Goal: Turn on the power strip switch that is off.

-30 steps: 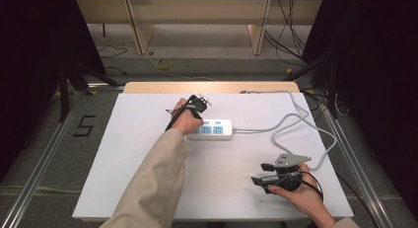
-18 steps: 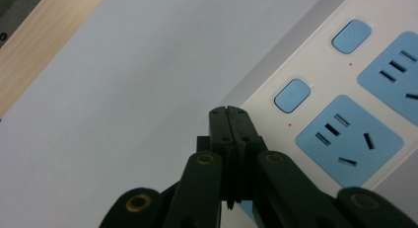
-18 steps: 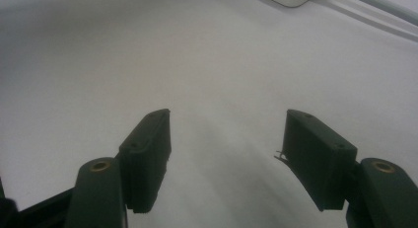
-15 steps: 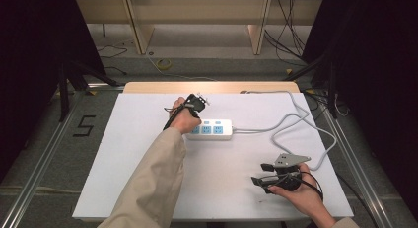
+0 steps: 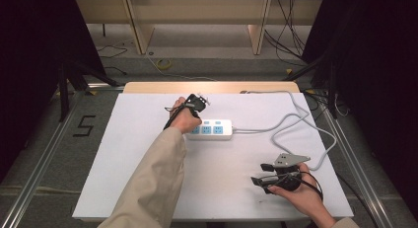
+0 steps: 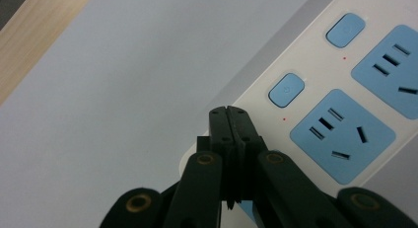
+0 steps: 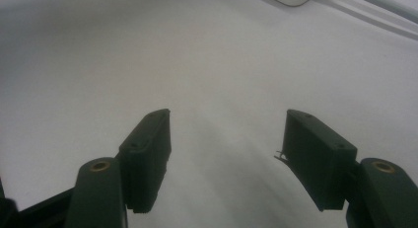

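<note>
The left gripper (image 6: 229,109) is seen with its two black, matte plastic jaws pressed flat together, nothing held between them, their tips poised at the near end of a white power strip (image 5: 211,130). Brass-coloured rivets are set in its linkage arms. The strip is a smooth, glossy oblong with rounded corners, fitted with pale blue square socket faces (image 6: 342,135) and small rounded blue switches (image 6: 286,90). It is laid near the middle of the white-covered table (image 5: 128,154), and a grey cable (image 5: 296,119) is looped from its right end. The right gripper (image 7: 227,139) is held wide apart above the bare matte surface, near the table's front right corner.
</note>
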A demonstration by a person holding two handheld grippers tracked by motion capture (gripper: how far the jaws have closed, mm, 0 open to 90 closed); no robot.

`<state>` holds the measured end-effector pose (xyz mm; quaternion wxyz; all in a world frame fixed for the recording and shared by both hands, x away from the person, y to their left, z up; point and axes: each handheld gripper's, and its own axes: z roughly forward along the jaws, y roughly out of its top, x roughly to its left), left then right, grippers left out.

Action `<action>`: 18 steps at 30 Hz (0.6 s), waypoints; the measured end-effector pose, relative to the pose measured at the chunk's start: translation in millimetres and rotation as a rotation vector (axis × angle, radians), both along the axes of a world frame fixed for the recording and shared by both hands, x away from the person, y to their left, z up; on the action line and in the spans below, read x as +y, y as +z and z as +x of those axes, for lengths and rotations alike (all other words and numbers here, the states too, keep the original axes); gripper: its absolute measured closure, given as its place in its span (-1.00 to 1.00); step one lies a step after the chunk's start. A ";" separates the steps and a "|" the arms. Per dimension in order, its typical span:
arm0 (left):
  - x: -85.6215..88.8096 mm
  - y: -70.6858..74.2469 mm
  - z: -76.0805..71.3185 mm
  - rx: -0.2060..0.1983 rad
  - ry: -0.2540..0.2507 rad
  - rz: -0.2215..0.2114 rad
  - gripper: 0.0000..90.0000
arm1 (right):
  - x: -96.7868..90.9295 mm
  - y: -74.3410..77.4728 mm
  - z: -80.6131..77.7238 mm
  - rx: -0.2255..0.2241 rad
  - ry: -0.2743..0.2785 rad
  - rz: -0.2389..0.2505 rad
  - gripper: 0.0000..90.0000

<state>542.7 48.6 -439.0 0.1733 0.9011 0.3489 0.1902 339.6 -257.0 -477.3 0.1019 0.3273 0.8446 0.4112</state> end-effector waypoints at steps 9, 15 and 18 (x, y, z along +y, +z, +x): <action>0.2 -1.1 2.0 0.014 -0.005 0.004 1.00 | -0.5 -0.4 -0.2 -0.002 0.000 0.001 -0.20; -1.2 -2.7 1.2 0.010 0.002 0.007 1.00 | -0.3 -0.4 0.0 -0.003 0.002 0.001 -0.20; -0.7 -2.4 1.0 0.010 0.002 0.004 1.00 | 0.0 0.0 -0.5 -0.005 0.002 0.002 -0.20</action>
